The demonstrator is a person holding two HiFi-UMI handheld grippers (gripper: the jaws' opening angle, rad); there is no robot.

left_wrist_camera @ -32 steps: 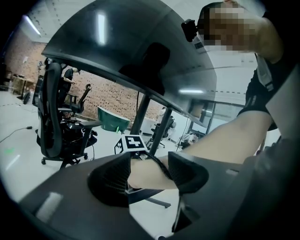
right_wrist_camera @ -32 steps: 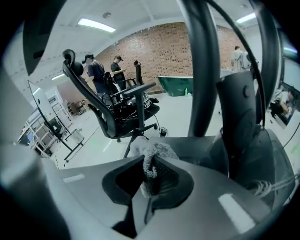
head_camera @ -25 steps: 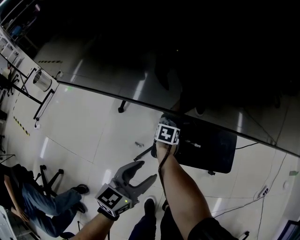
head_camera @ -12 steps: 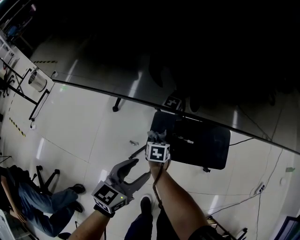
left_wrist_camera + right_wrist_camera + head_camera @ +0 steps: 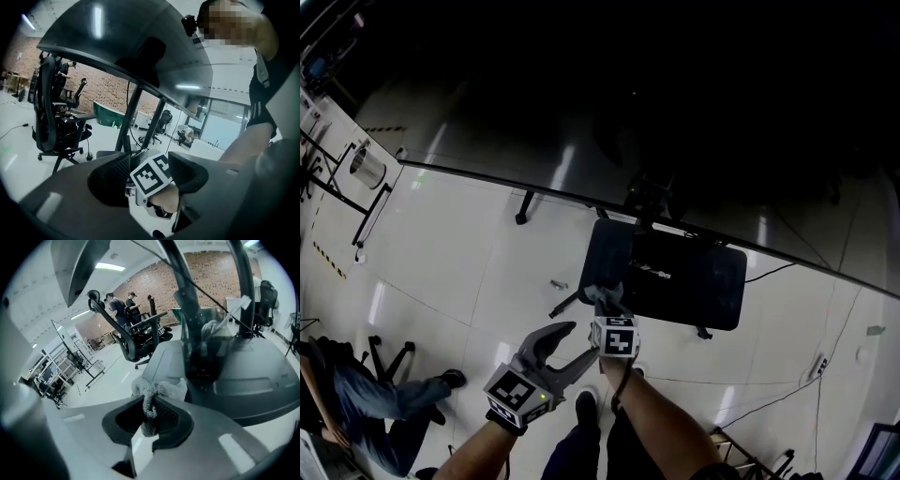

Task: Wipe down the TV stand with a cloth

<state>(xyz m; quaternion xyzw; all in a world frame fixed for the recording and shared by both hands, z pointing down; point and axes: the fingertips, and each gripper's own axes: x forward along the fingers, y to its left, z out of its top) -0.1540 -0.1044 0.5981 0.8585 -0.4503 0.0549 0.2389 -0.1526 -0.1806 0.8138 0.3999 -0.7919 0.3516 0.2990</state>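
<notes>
Right gripper (image 5: 150, 420) is clamped on the cloth (image 5: 157, 390): the jaws pinch a twisted strand and the white bunch spills out in front of them. From the head view the cloth sits at the left edge of the TV stand (image 5: 675, 281), the black base plate on the pale floor (image 5: 469, 244). It's dark there, so I can't tell whether the cloth touches the plate or hangs just off it. Left gripper (image 5: 584, 339) is low, just beside the right one, with its jaws spread wide and gripping nothing. Its own view shows only the right gripper's marker cube beyond the gap. Above the plate a big dark glossy panel (image 5: 694, 122) fills the top of my view. Black office chair (image 5: 47, 112) stands off to the side.
</notes>
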